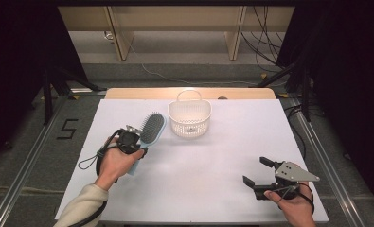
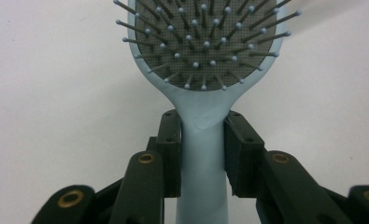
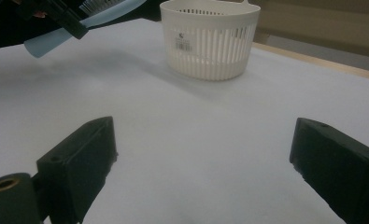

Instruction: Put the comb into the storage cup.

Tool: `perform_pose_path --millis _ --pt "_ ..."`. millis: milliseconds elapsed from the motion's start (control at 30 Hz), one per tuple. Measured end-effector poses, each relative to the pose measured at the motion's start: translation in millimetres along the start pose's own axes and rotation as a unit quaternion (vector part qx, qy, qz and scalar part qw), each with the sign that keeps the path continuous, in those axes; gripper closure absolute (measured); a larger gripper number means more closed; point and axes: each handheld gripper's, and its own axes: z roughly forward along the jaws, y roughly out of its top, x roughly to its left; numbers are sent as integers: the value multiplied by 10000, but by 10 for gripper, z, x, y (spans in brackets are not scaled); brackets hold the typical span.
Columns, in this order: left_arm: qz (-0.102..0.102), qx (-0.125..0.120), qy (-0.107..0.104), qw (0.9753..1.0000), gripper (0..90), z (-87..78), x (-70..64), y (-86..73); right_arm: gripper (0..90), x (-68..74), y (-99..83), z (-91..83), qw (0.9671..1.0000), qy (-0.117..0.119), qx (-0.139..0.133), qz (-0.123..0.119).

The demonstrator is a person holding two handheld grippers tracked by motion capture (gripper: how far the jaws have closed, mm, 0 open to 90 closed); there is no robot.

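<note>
A light blue hairbrush (image 1: 151,129) with a grey bristle pad is held off the white table, left of centre. My left gripper (image 1: 130,138) is shut on its handle just below the head; in the left gripper view the jaws clamp both sides of the hairbrush (image 2: 203,140) neck, left gripper (image 2: 203,154). A white slotted basket (image 1: 190,117) with a handle stands at the back middle, just right of the brush head. My right gripper (image 1: 257,171) rests open near the front right corner, right gripper (image 3: 205,163), with nothing between its jaws. The basket (image 3: 210,39) shows ahead of it.
The white table top (image 1: 199,179) stretches between both hands. A wooden strip (image 1: 189,93) runs along the far edge. Black stands and cables lie on the floor on both sides. The brush handle end (image 3: 46,44) hangs above the table in the right gripper view.
</note>
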Motion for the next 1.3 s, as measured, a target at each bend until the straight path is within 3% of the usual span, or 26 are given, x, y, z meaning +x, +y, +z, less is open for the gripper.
perform_pose_path --millis 1300 --pt "-57 -488 118 9987 698 -69 11 29 79 -2 0 -2 10000 -8 -9 0"
